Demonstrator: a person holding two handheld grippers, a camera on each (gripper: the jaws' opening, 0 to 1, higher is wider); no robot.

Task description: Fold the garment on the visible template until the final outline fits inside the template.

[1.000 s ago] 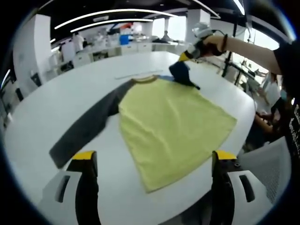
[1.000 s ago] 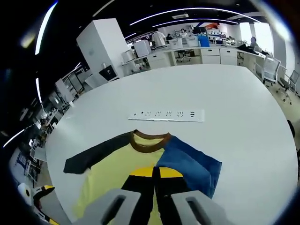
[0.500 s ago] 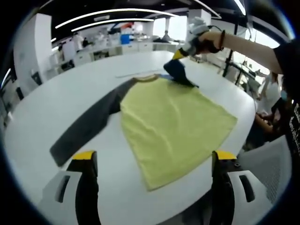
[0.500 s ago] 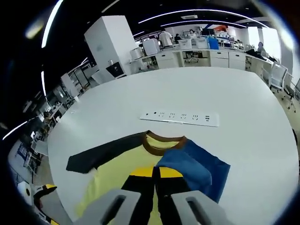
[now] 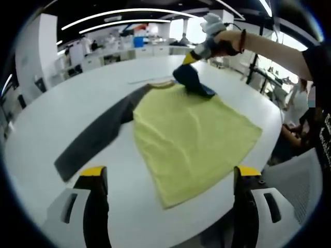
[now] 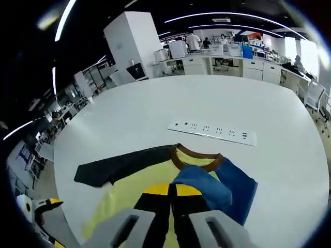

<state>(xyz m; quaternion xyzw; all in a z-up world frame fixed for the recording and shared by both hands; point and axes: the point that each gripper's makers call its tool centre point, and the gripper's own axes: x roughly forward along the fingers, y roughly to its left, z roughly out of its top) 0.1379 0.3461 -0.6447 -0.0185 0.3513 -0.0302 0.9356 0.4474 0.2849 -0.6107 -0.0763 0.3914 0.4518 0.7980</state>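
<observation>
Left hand-held gripper [image 5: 168, 181] stands released, jaws wide apart above the white surface [image 5: 46, 124], where the yellow garment [image 5: 191, 134] lies flat, its dark sleeve [image 5: 93, 139] outstretched; beyond, the right hand-held gripper [image 5: 189, 58] lifts the blue sleeve [image 5: 191, 81]. Right hand-held gripper [image 6: 170, 194], clenched on the blue sleeve [image 6: 207, 188], faces a power strip [image 6: 212, 133] behind the collar [image 6: 199, 157].

- A broad white worktop [image 6: 155, 111] fills the middle; a white power strip [image 6: 212, 132] lies on it toward 1 o'clock.
- A large white pillar [image 6: 135, 46] stands at 11 o'clock.
- White desks [image 6: 227, 64] and office chairs [image 6: 314, 95] line the far side.
- Long curved ceiling lights [image 5: 124, 13] run overhead.
- Bright windows [image 5: 192, 30] at 1 o'clock.
</observation>
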